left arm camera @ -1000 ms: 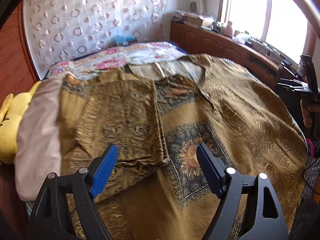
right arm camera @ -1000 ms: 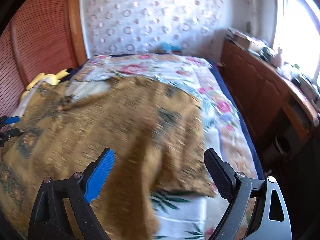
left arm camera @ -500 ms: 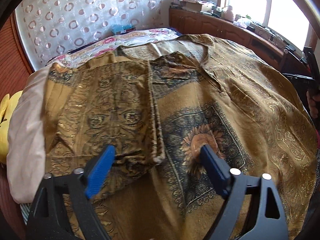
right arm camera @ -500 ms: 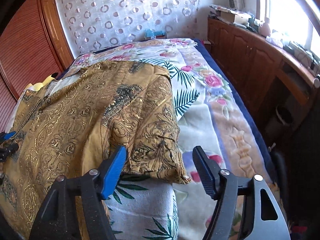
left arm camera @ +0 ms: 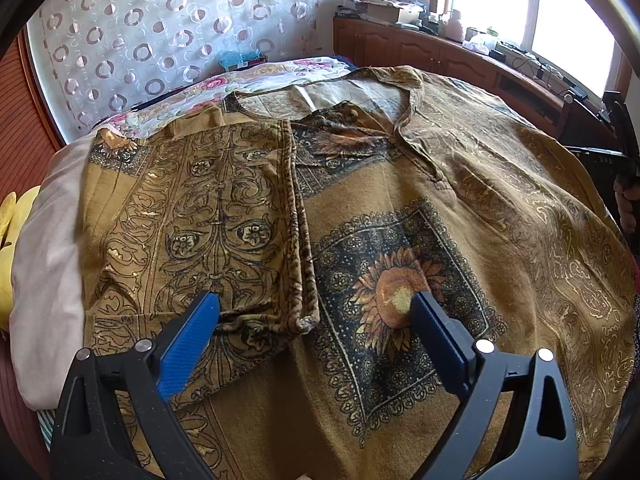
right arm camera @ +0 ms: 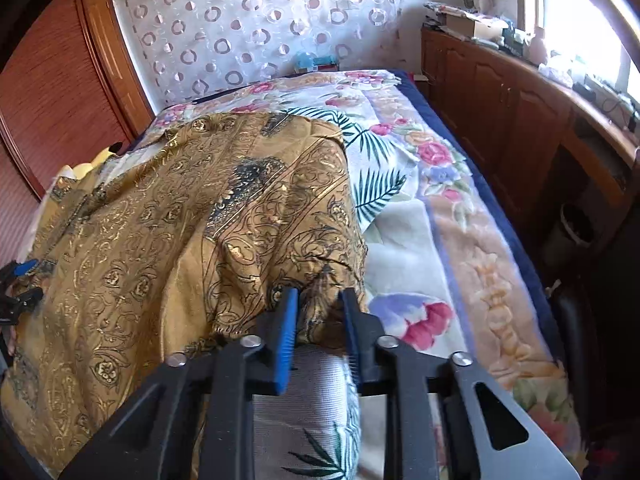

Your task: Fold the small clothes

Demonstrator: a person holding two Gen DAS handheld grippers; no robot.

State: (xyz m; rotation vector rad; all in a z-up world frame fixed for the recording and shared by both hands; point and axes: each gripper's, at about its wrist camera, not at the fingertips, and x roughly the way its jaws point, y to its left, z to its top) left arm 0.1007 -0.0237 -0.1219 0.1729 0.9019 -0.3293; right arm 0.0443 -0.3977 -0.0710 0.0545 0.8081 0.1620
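A mustard-gold patterned shirt (left arm camera: 384, 208) lies spread on the bed, its sunflower print facing up. Its left sleeve (left arm camera: 216, 220) is folded over the body. My left gripper (left arm camera: 316, 316) is open and hovers just above the cuff end of that folded sleeve, holding nothing. In the right wrist view the same shirt (right arm camera: 168, 240) drapes over the bed. My right gripper (right arm camera: 320, 304) has its jaws closed to a narrow gap around the shirt's right sleeve edge (right arm camera: 320, 292).
The floral blanket (right arm camera: 432, 208) covers the bed to the right of the shirt. A wooden cabinet (right arm camera: 520, 92) with clutter runs along the window side. A yellow plush (left arm camera: 12, 248) and a pale pillow (left arm camera: 44, 248) lie at the left. A patterned curtain (left arm camera: 160, 36) hangs behind.
My right gripper moved down onto the sleeve edge and closed its jaws on it. My left gripper moved slightly forward over the folded sleeve and stayed open.
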